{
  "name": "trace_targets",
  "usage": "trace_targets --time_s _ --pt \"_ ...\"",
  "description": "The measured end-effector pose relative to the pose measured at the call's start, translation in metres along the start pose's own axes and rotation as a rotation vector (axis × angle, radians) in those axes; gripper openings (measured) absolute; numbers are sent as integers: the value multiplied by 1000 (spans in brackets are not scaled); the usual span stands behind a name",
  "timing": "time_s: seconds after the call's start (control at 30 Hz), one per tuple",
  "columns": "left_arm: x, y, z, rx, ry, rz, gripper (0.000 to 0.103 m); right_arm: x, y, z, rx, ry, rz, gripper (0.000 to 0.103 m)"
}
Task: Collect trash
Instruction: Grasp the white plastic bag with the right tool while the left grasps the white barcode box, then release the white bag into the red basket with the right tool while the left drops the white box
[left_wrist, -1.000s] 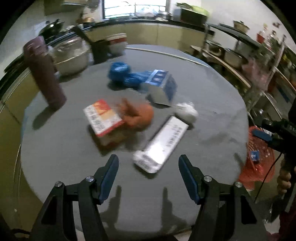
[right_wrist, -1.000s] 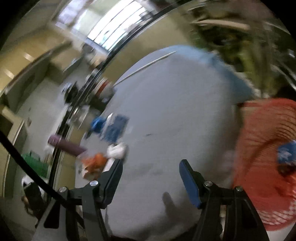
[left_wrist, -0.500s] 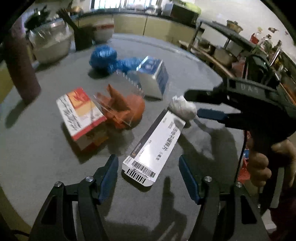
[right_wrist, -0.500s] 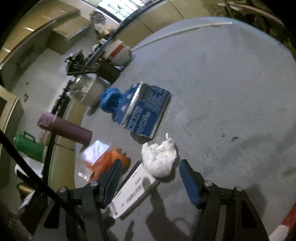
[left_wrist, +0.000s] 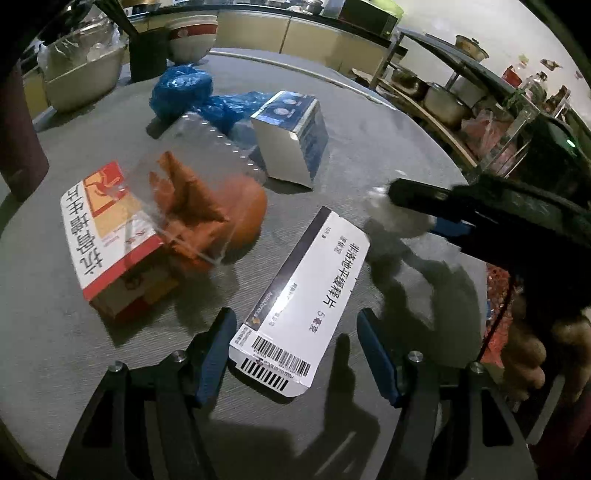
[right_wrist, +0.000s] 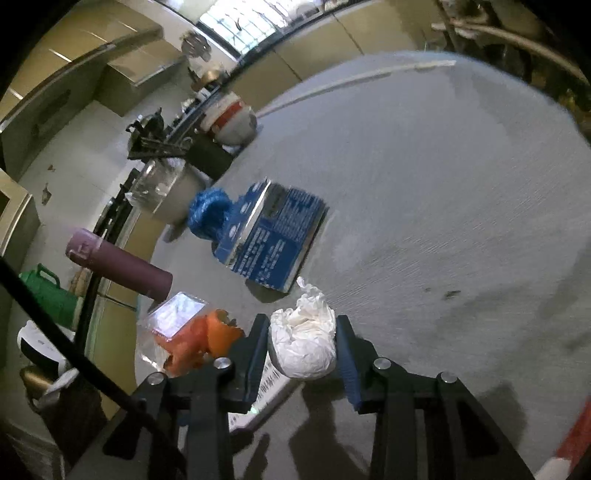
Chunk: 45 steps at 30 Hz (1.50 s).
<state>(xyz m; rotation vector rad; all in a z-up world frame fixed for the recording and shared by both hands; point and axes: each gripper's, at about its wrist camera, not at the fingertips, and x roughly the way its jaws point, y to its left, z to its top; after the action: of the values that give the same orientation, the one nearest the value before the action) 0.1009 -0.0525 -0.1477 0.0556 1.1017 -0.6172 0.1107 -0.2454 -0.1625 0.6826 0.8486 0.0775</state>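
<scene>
Crumpled white tissue paper; glossy printed cardboard carton; clear crinkled plastic wrap; matt, finely textured grey tabletop.

You see a grey counter under everything. The crumpled tissue is white, and the flat carton is white with a dark edge stripe, black characters and a barcode. The small box is white, red and yellow with black characters. The peel is orange, the crumpled bag is blue, the box blue with white print, and the flask maroon.
</scene>
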Motion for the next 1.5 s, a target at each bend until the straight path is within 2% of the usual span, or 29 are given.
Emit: trace_targets --time_s 0.1,0.37,0.4,0.43,0.57,0.73,0.9,1.13,1.33,1.5 --pt "5 -13 3 17 11 -19 68 -18 -14 -7 22 -13 7 39" --pt "23 -32 24 27 17 50 68 -55 -47 -28 64 -49 3 38" --pt "24 -34 25 26 11 59 66 -59 -50 -30 67 -52 4 38" --pt "24 -38 24 24 6 64 53 -62 -53 -32 70 -55 4 38" --pt "28 -49 27 26 -6 104 51 -72 -60 -37 75 -70 9 38" --pt "11 -64 27 38 -64 106 49 -84 -63 -41 55 -96 10 38" --pt "-13 -88 29 96 -117 69 49 -103 -66 -44 46 -132 8 38" --pt "-32 -121 16 207 -138 8 49 -142 -93 -50 92 -195 -19 38" --pt "-36 -158 4 308 -121 -37 49 -184 -141 -68 192 -246 -75 38" --pt "-21 -188 -3 380 -62 -80 49 -213 -185 -87 287 -275 -141 38"
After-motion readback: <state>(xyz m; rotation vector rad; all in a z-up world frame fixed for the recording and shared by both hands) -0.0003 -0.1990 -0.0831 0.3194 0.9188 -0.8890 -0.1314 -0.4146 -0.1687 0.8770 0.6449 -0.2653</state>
